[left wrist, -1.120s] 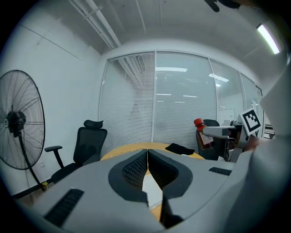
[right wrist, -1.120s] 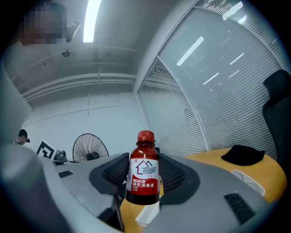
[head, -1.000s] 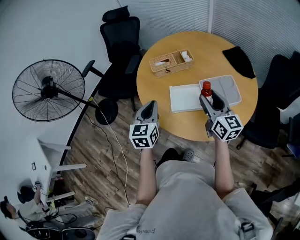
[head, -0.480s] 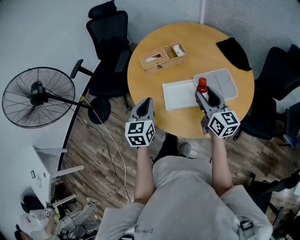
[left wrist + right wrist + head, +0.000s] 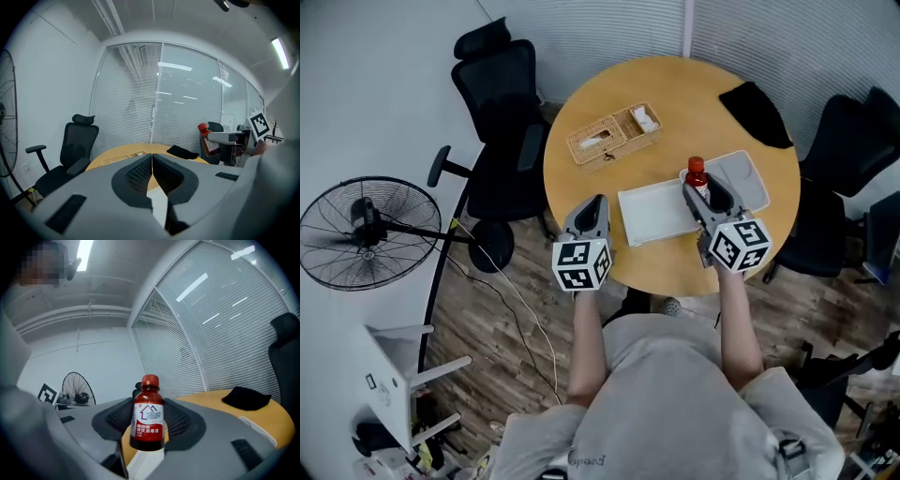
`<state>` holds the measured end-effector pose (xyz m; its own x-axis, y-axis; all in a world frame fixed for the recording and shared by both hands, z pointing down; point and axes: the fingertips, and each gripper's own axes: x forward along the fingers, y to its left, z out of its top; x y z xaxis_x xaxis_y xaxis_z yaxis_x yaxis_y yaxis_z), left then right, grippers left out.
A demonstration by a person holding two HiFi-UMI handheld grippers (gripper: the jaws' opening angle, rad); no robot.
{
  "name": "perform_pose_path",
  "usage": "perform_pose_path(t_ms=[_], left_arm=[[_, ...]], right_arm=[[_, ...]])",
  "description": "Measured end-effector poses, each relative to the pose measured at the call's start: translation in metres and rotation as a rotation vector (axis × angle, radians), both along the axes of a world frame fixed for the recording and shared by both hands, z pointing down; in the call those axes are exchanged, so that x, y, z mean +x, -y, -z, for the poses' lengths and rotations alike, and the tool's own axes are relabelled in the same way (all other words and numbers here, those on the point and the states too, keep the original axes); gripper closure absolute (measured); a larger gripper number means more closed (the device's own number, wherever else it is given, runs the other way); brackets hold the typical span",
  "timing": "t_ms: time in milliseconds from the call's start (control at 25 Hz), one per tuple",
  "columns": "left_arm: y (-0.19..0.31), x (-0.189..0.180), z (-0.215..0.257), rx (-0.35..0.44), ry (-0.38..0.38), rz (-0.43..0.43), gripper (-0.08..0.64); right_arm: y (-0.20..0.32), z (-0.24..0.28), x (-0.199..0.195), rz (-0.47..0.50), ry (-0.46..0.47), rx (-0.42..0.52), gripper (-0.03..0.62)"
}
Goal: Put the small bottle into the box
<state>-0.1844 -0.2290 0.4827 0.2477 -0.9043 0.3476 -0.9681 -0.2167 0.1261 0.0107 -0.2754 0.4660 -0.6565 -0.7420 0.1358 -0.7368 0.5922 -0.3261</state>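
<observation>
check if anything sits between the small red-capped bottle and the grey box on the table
Nothing visible does. The right gripper holds the small brown red-capped bottle at the left edge of the open grey rectangular box; the flat white panel lies beside it, not over it.

A round wooden table (image 5: 675, 94), black office chairs (image 5: 502, 103) and a fan (image 5: 366, 234) stand on plank flooring (image 5: 487, 361).

Table (image 5: 581, 183) holds basket (image 5: 612, 137), white tray (image 5: 654, 212), box (image 5: 748, 176), maybe cloth (image 5: 756, 101).

One round table (image 5: 675, 94) carries one bottle (image 5: 697, 172), one wicker basket (image 5: 612, 136), one black cloth (image 5: 755, 101) and two white trays (image 5: 656, 214). Beside it stand two black chairs (image 5: 502, 94) and one fan (image 5: 366, 234). Two grippers show: the left gripper (image 5: 598, 200) and the right gripper (image 5: 701, 187).
</observation>
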Motion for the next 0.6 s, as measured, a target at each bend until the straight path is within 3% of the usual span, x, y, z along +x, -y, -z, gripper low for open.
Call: perform_pose_path(t_ms=[480, 600], left_arm=[[0.06, -0.015, -0.023, -0.044, -0.009, -0.064, 0.531], [0.069, -0.013, -0.034, -0.071, -0.021, -0.086, 0.531]], right_arm=[[0.06, 0.0, -0.018, -0.056, -0.004, -0.007, 0.377], [0.067, -0.006, -0.022, -0.06, -0.049, -0.003, 0.377]])
